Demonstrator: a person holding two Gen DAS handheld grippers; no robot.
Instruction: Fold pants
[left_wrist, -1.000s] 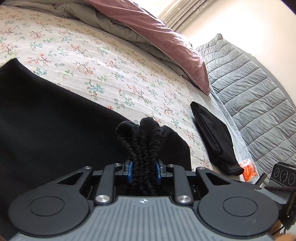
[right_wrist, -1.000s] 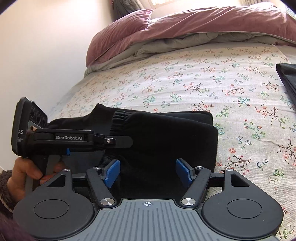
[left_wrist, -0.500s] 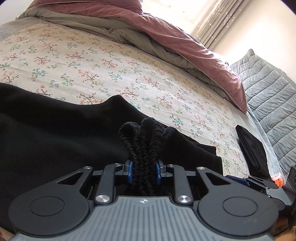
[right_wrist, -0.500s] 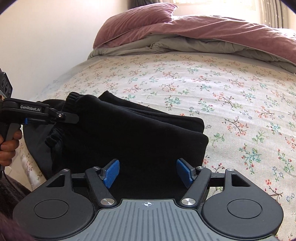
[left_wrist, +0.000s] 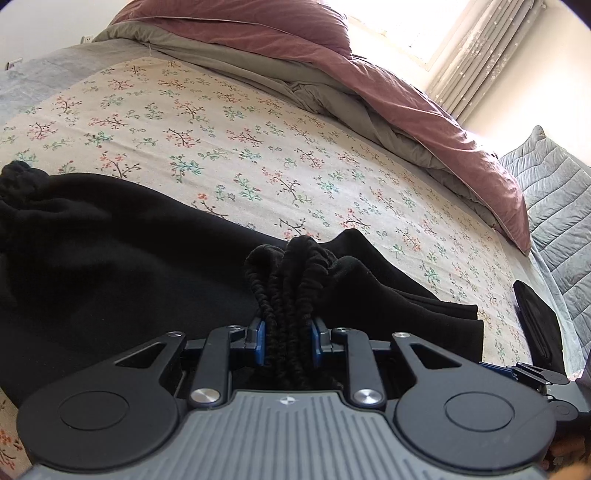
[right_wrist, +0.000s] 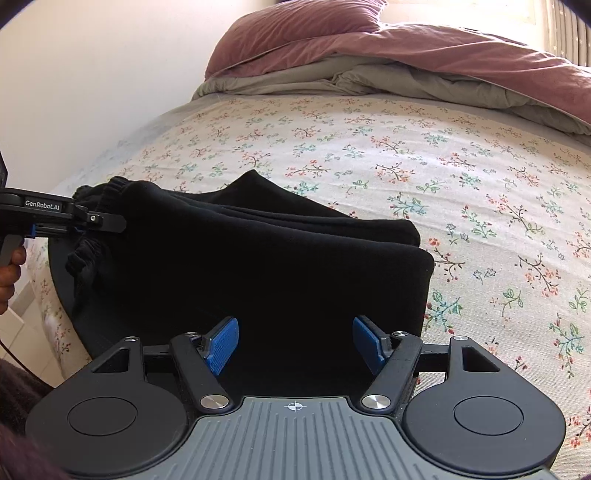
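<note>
Black pants (left_wrist: 110, 277) lie folded on the flowered bed sheet (left_wrist: 258, 155). My left gripper (left_wrist: 287, 332) is shut on their bunched ribbed elastic ends (left_wrist: 291, 273), which stand up between the blue pads. The right wrist view shows this left gripper (right_wrist: 92, 221) at the far left, clamping that ribbed end (right_wrist: 110, 188), with the pants (right_wrist: 277, 266) spread to the right in stacked layers. My right gripper (right_wrist: 295, 343) is open over the near part of the pants. Its blue pads (right_wrist: 221, 343) stand wide apart and bare, with black cloth beneath them.
A maroon and grey duvet (left_wrist: 369, 74) is heaped along the far side of the bed. Another folded black garment (left_wrist: 539, 325) lies at the right edge, next to a grey quilted cover (left_wrist: 561, 206). A person's hand (right_wrist: 9, 269) holds the left gripper's handle.
Both hands swept sideways across the bed. In the right wrist view the left gripper has slid toward the left edge with the ribbed end, drawing the pants out longer. Neither grip changed.
</note>
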